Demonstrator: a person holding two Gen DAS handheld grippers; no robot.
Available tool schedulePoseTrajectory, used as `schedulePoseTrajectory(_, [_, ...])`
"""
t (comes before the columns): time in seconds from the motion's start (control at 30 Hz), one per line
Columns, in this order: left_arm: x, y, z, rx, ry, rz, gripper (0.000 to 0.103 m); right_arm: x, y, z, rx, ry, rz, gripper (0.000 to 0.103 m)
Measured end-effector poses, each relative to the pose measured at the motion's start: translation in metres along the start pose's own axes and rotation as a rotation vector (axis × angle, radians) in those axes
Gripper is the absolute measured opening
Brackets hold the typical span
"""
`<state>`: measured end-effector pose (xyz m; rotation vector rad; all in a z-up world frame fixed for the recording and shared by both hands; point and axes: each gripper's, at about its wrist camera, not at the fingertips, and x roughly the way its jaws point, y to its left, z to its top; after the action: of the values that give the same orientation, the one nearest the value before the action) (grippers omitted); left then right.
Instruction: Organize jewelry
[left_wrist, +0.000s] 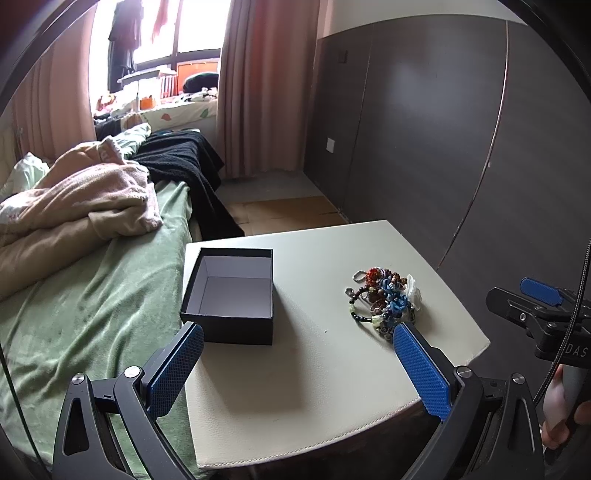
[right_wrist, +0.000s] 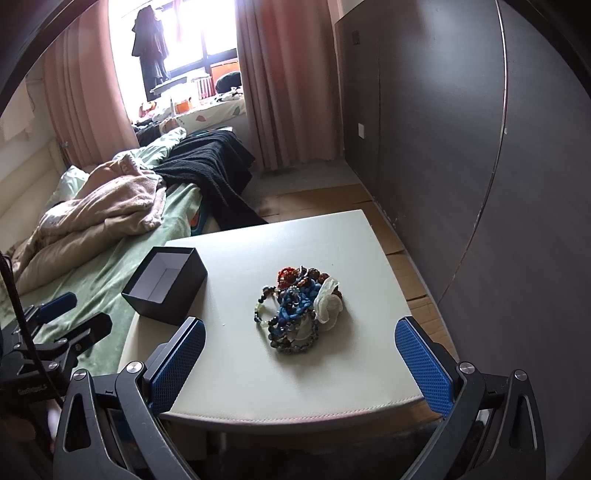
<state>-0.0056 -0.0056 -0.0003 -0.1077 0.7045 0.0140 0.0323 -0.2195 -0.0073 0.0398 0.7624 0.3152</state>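
A heap of beaded bracelets and jewelry (left_wrist: 384, 299) lies on the right part of a small white table (left_wrist: 314, 387). An open, empty black box with a white inside (left_wrist: 231, 295) stands on the table's left part. My left gripper (left_wrist: 297, 363) is open and empty, above the table's near side. The heap also shows in the right wrist view (right_wrist: 299, 308), as does the box (right_wrist: 166, 284) and the table (right_wrist: 258, 369). My right gripper (right_wrist: 299, 363) is open and empty, just short of the heap. The right gripper shows at the far right of the left wrist view (left_wrist: 535, 306).
A bed with a green sheet (left_wrist: 92, 295), a beige blanket (left_wrist: 74, 206) and a black blanket (left_wrist: 184, 162) lies left of the table. A dark wardrobe wall (left_wrist: 461, 129) stands on the right. Wooden floor (left_wrist: 280, 214) lies beyond the table.
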Motion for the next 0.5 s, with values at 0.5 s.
schedulePoseTrajectory(0.5, [-0.0011, 0.0026, 0.0004, -0.020, -0.015, -0.012, 0.102, -0.0006, 0.0011, -0.0010, 0.013, -0.005, 0.021, 0.103])
